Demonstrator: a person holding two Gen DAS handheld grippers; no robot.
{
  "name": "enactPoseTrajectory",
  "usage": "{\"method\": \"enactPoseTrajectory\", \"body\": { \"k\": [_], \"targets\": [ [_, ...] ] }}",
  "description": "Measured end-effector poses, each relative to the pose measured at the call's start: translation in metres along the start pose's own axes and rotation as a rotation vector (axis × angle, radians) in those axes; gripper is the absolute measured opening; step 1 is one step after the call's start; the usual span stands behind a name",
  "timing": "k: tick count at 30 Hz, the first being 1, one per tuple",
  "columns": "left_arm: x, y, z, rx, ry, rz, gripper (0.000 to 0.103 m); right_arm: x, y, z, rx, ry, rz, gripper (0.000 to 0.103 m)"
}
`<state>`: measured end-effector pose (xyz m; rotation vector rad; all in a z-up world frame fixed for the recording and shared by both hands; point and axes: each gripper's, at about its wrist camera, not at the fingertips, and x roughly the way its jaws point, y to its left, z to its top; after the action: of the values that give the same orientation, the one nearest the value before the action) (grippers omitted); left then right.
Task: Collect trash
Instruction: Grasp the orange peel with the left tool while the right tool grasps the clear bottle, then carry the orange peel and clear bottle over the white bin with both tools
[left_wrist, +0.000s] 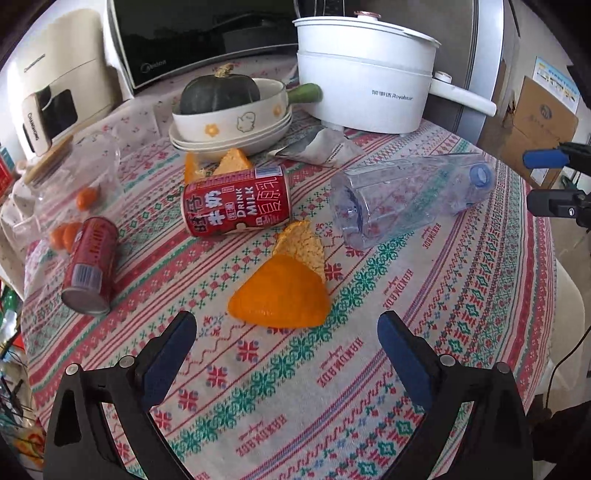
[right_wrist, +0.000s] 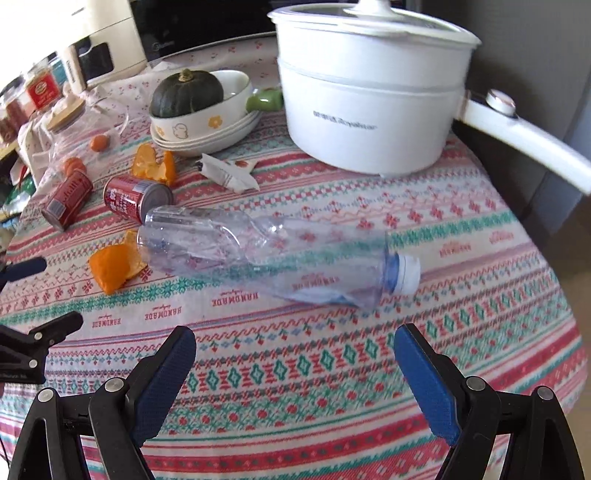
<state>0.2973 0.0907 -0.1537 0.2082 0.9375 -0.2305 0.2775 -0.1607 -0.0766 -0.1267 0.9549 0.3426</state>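
My left gripper (left_wrist: 286, 318) is open and hovers just short of a large orange peel (left_wrist: 280, 295) on the patterned tablecloth (left_wrist: 369, 350). Behind the peel lie a red milk can (left_wrist: 236, 203) on its side, a second red can (left_wrist: 90, 266), more peel (left_wrist: 221, 164) and a crumpled wrapper (left_wrist: 317, 147). A clear plastic bottle (right_wrist: 266, 254) lies on its side ahead of my right gripper (right_wrist: 294, 332), which is open with nothing between its fingers. Each gripper shows at the edge of the other's view.
A white electric pot (right_wrist: 369, 110) with a long handle stands at the back right. Stacked bowls (left_wrist: 229, 129) hold a dark green squash (left_wrist: 218, 94). A glass jar (left_wrist: 74, 173) with small oranges lies at the left. The table edge (right_wrist: 569, 332) curves on the right.
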Motion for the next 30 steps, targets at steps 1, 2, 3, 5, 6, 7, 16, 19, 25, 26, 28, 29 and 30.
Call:
{"method": "enactPoseTrajectory", "body": {
  "k": [1,2,3,5,6,7,16,19,25,26,28,29,30],
  "targets": [
    [0.006,0.001,0.003,0.005,0.002,-0.002,0.096,0.005,0.004,0.005,-0.065,0.006,0.003,0.092],
    [0.012,0.002,0.005,0.005,0.004,-0.007,0.093,0.012,0.009,0.009,-0.136,0.019,0.003,0.092],
    [0.018,0.004,0.007,0.001,0.010,-0.011,0.091,0.019,0.014,0.012,-0.209,0.034,0.002,0.092],
    [0.030,0.007,0.010,-0.011,0.027,-0.024,0.084,0.034,0.023,0.016,-0.334,0.066,-0.004,0.092],
    [0.036,0.009,0.012,-0.018,0.034,-0.030,0.082,0.042,0.025,0.017,-0.381,0.080,-0.010,0.092],
    [0.040,0.011,0.013,-0.024,0.040,-0.035,0.078,0.049,0.027,0.018,-0.419,0.093,-0.020,0.092],
    [0.044,0.022,0.013,-0.082,-0.003,-0.035,0.052,0.099,0.030,0.028,-0.599,0.111,-0.142,0.092],
    [0.041,0.031,0.013,-0.143,0.005,-0.063,0.034,0.111,0.031,0.031,-0.631,0.115,-0.195,0.092],
    [0.023,0.036,-0.005,-0.286,0.039,-0.091,0.015,0.128,0.036,0.034,-0.655,0.129,-0.343,0.075],
    [0.018,0.035,-0.009,-0.296,0.042,-0.094,0.014,0.127,0.036,0.033,-0.658,0.127,-0.365,0.071],
    [0.008,0.031,-0.016,-0.302,0.045,-0.096,0.014,0.120,0.036,0.032,-0.622,0.147,-0.350,0.065],
    [0.001,0.028,-0.020,-0.302,0.047,-0.096,0.014,0.116,0.036,0.030,-0.611,0.153,-0.343,0.063],
    [-0.005,0.026,-0.023,-0.300,0.050,-0.094,0.013,0.112,0.036,0.028,-0.596,0.160,-0.335,0.062]
  ]
}}
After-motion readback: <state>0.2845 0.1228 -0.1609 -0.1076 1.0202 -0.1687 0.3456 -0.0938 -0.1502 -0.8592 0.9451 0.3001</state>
